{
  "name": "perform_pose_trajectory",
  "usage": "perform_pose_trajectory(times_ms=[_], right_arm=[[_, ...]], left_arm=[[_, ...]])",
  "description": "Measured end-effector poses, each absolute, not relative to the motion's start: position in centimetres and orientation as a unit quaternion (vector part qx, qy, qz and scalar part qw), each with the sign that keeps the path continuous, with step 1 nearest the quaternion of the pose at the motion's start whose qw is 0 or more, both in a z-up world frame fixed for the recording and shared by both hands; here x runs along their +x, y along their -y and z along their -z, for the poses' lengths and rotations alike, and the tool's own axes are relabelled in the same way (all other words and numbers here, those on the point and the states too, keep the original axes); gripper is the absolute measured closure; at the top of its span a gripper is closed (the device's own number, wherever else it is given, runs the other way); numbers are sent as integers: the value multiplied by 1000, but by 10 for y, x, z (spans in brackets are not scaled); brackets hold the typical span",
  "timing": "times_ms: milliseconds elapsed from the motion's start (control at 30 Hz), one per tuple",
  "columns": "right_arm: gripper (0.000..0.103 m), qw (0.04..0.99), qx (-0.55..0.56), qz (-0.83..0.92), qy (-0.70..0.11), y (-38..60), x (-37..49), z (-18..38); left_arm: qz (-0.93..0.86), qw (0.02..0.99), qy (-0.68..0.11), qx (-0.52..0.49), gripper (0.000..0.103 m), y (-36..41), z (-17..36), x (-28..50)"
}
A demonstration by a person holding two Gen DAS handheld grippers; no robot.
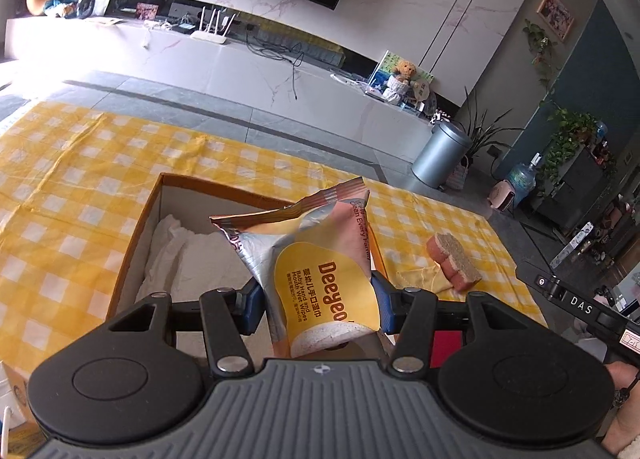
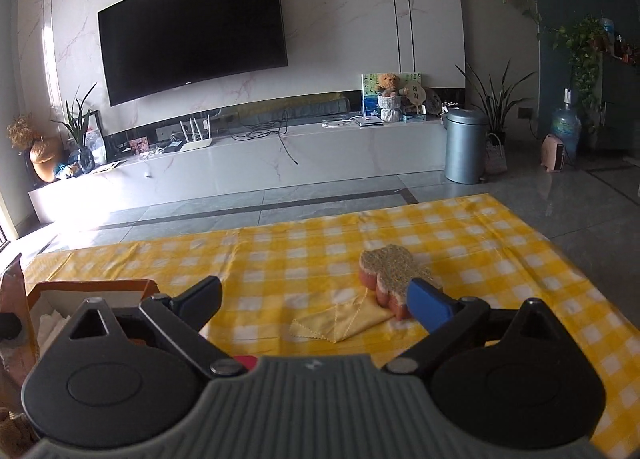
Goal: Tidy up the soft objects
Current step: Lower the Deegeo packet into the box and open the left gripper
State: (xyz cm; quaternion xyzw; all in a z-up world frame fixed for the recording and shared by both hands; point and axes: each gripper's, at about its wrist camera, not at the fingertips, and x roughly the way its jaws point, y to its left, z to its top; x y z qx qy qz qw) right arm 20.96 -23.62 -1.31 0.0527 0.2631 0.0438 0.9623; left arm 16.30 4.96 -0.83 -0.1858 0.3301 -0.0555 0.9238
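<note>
Left gripper clamped on a pack of wet wipes, blue pads pressing its two sides; pack upright and a little tilted, crinkled top seal uppermost, yellow label facing the camera; held above the near right part of an open cardboard box; inside the box, white crumpled cloth lying on the bottom towards the left; box resting on a yellow checked tablecloth spread over the floor.

Right gripper spread wide, nothing between its fingers; right blue pad overlapping the near end of a pink sponge in the right wrist view, whether touching it not clear; sponge flat on the tablecloth to the right of the box, rough beige face up, wavy pink edge towards the left; folded yellow cloth just beside it on the near left, one corner tucked against or under the sponge; same sponge and yellow cloth seen from the left wrist at the right of the pack, well apart from the box.

Beyond the tablecloth, grey tiled floor; low white cabinet along the far wall; dark television above it; grey bin at the far right.

At the right edge of the left wrist view, a hand on the other gripper's body.
</note>
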Motion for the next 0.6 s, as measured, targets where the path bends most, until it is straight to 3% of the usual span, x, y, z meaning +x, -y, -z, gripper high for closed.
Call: perform_pose_trajectory(times_ms=[600], right_arm=[[6, 954, 35, -43, -295, 234, 212, 28]], left_arm=[[27, 898, -418, -132, 42, -7, 65, 194]])
